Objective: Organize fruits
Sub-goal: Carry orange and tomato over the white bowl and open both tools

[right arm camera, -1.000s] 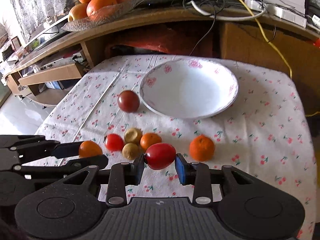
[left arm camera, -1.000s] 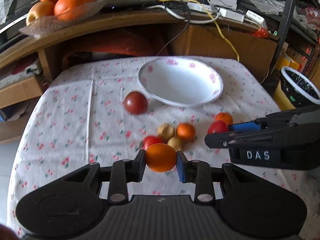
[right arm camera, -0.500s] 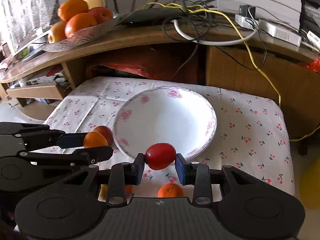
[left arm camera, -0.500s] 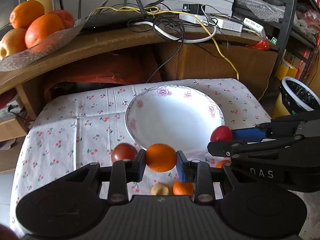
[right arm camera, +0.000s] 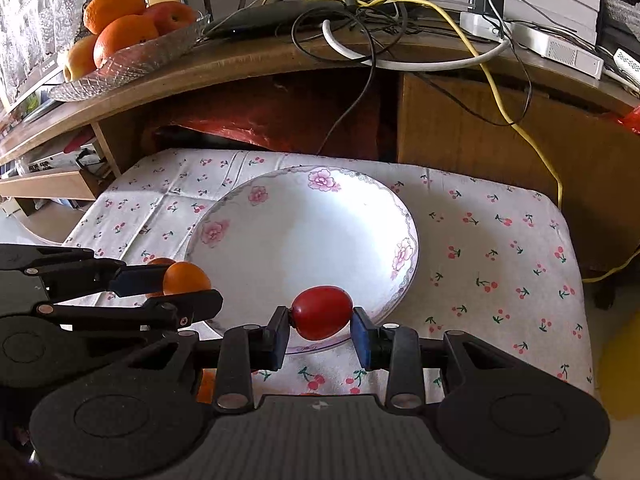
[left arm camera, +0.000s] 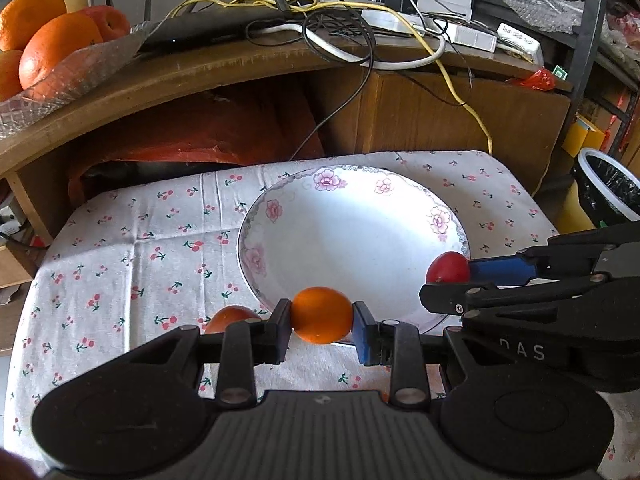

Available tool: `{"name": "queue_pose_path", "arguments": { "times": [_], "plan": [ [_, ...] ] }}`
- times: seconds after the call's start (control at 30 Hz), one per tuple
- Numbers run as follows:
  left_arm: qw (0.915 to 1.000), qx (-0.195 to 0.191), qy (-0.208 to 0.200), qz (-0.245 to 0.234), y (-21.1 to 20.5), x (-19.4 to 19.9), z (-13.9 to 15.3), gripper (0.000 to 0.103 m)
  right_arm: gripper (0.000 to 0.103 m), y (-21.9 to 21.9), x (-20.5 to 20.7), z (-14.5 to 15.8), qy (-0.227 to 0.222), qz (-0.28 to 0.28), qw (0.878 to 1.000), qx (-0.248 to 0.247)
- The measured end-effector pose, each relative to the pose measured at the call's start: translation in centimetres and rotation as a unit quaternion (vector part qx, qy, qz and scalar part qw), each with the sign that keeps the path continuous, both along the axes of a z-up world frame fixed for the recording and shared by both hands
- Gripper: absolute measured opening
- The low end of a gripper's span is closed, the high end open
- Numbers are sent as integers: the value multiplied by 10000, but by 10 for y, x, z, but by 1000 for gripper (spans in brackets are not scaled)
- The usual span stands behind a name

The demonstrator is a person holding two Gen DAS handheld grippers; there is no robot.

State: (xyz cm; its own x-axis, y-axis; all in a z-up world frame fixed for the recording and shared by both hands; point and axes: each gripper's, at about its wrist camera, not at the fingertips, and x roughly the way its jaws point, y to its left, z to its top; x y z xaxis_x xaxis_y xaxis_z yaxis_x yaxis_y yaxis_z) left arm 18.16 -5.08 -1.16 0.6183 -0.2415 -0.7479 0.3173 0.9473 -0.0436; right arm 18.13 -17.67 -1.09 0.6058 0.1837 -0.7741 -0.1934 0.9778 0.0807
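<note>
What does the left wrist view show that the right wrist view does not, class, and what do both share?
Only the left wrist view shows the black-lined bin at the right edge and the dark red fruit lying on the cloth beside the left hand-held gripper.

Only the right wrist view shows the low wooden shelf at the left and bare cloth to the right of the plate.

Both show the flowered plate, the small orange clamped in the left hand-held gripper, the red tomato clamped in the right hand-held gripper, and the glass fruit dish.
</note>
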Motion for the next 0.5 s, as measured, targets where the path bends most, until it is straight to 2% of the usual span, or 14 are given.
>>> {"name": "queue_pose_path", "arguments": {
  "times": [0.5],
  "plan": [
    [10000, 25, -2, 35, -1, 7, -6, 39, 32, 2, 4, -2, -68, 61, 9999, -51]
  ]
}}
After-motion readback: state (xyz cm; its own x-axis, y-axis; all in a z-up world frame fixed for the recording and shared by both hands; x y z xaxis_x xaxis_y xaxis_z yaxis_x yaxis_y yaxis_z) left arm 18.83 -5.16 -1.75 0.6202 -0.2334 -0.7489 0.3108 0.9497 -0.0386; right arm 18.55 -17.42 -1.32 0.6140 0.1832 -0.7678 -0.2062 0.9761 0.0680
